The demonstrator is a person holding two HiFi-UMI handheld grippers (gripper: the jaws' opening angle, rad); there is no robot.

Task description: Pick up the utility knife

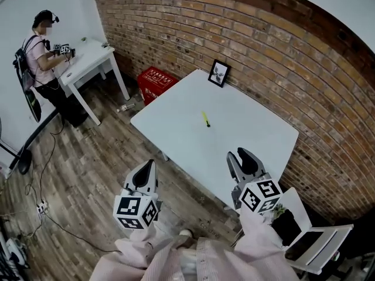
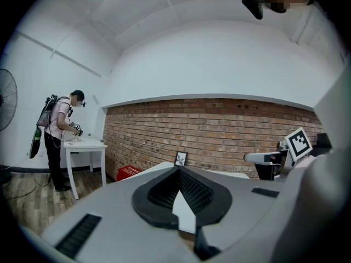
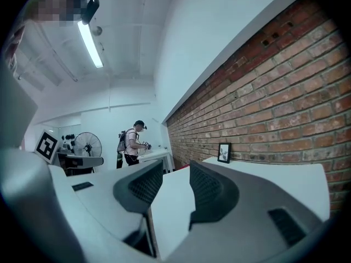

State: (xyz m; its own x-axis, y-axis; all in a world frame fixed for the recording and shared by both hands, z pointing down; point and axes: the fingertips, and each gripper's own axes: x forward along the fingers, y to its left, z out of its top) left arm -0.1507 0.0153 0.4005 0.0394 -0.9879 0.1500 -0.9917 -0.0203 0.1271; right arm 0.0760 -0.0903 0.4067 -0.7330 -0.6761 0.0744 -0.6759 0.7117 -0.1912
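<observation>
The utility knife (image 1: 206, 119) is a small yellow-green item lying near the middle of the white table (image 1: 252, 127). Both grippers hang short of the table's near edge, well clear of the knife. My left gripper (image 1: 146, 170) is over the floor at the lower left, its jaws closed to a point with nothing in them. My right gripper (image 1: 246, 157) is by the near edge, fingers spread and empty. In the left gripper view the pads (image 2: 189, 188) meet at their tips. In the right gripper view the right gripper (image 3: 175, 174) shows table between its jaws. Neither gripper view shows the knife.
A small black picture frame (image 1: 219, 73) stands at the table's far side against the brick wall. A red crate (image 1: 157, 82) sits on the wooden floor to the left. A white chair (image 1: 310, 239) is at the lower right. Another person (image 1: 42, 57) works at a separate white table (image 1: 88, 60).
</observation>
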